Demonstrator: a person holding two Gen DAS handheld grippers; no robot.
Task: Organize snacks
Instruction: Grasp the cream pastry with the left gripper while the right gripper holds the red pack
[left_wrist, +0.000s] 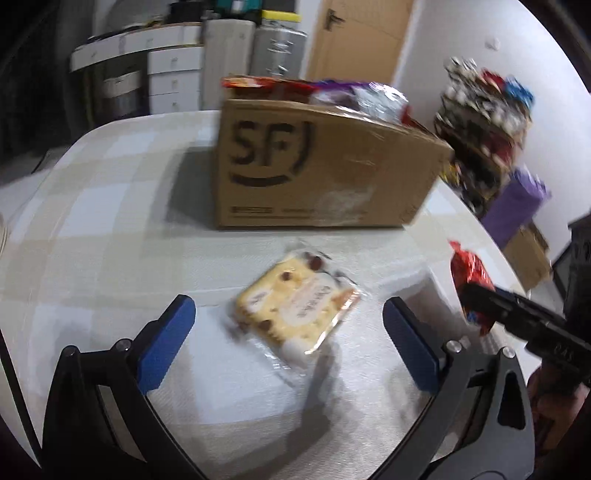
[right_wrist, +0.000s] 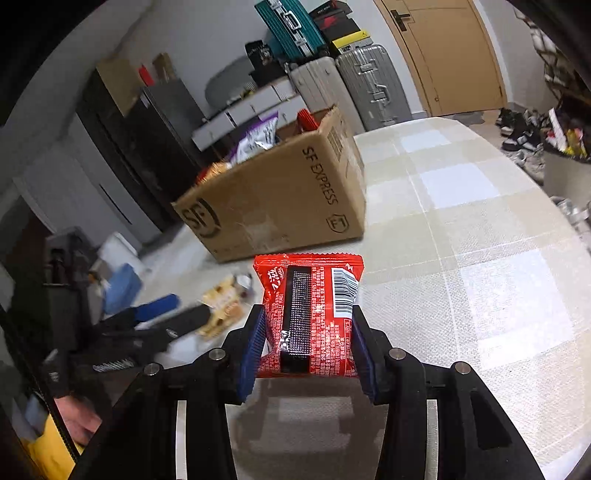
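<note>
My left gripper (left_wrist: 288, 317) is open, its blue pads on either side of a yellow-and-white wrapped snack (left_wrist: 299, 308) lying flat on the table, not touching it. My right gripper (right_wrist: 308, 325) is shut on a red snack packet (right_wrist: 314, 310) and holds it above the table. The red packet also shows at the right of the left wrist view (left_wrist: 471, 273). A brown SF cardboard box (left_wrist: 317, 166) with several snack bags in it stands on the table behind both; it also shows in the right wrist view (right_wrist: 280, 203). The yellow snack is blurred in the right wrist view (right_wrist: 221, 306).
The table has a beige-and-white checked cloth (right_wrist: 461, 206). A shelf of colourful packets (left_wrist: 484, 122) and a purple bag (left_wrist: 517, 206) stand beyond its right edge. Suitcases (right_wrist: 354, 81), white drawers and a wooden door (right_wrist: 447, 51) are behind.
</note>
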